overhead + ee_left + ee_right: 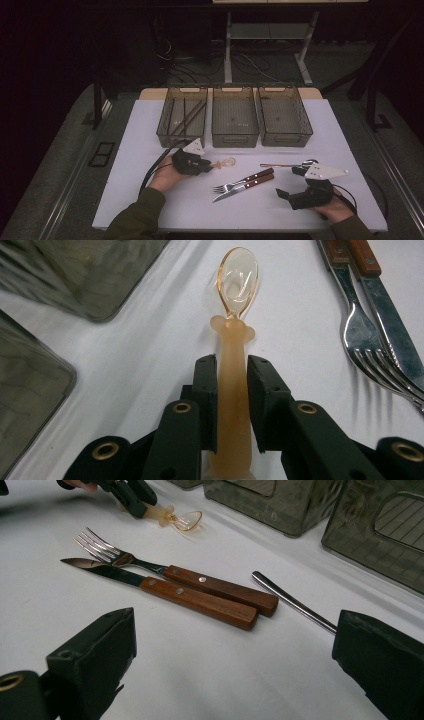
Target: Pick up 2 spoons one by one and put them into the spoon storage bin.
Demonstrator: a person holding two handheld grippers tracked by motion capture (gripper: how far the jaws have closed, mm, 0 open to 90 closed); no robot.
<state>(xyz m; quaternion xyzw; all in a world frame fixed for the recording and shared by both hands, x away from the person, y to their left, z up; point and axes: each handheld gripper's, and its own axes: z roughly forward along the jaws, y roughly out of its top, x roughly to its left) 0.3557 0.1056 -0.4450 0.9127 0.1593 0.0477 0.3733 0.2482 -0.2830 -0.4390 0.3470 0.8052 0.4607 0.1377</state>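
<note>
A translucent orange plastic spoon (234,390) lies on the white table (150,200), bowl pointing away from my left gripper (233,362). That gripper is shut on the spoon's handle, one pad against each side. From above, the left gripper (207,164) sits left of centre, the spoon's bowl (227,162) sticking out to its right. My right gripper (289,181) rests at the front right, open wide and holding nothing. In the right gripper view its jaws (235,614) frame a wooden-handled fork (220,586) and knife (197,601) lying side by side.
Three dark mesh bins stand in a row at the back: the left bin (162,131) holds thin dark sticks, and beside it are the middle bin (235,139) and right bin (290,139). A slim metal utensil (282,164) lies just beyond the right gripper.
</note>
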